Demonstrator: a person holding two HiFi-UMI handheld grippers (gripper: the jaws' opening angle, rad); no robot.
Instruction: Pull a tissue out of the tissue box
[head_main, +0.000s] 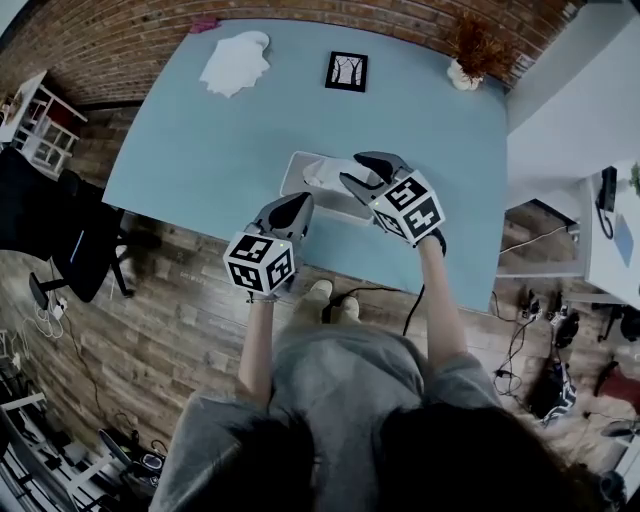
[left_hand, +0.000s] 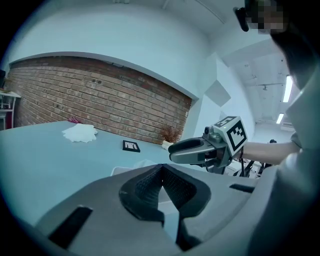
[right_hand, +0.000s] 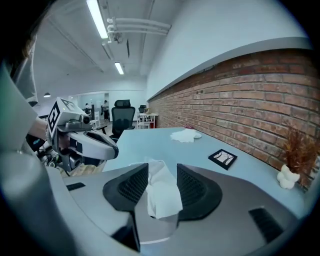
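Right gripper view: right gripper (right_hand: 161, 176) jaws stood wide astride tissue (right_hand: 164, 200), not gripping. Left gripper (left_hand: 161, 174) jaws closed together. Unsteadied tissue box (head_main: 296, 185) might lift on pulling.

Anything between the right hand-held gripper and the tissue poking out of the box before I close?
Nothing visible does. The tissue stands in the gap between the open jaws of the right hand-held gripper, above the tissue box. The left hand-held gripper is off beside the box, jaws shut.

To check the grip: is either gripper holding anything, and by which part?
Nothing held. The white paper tissue stands between the right gripper's open jaws; the left gripper is shut, empty.
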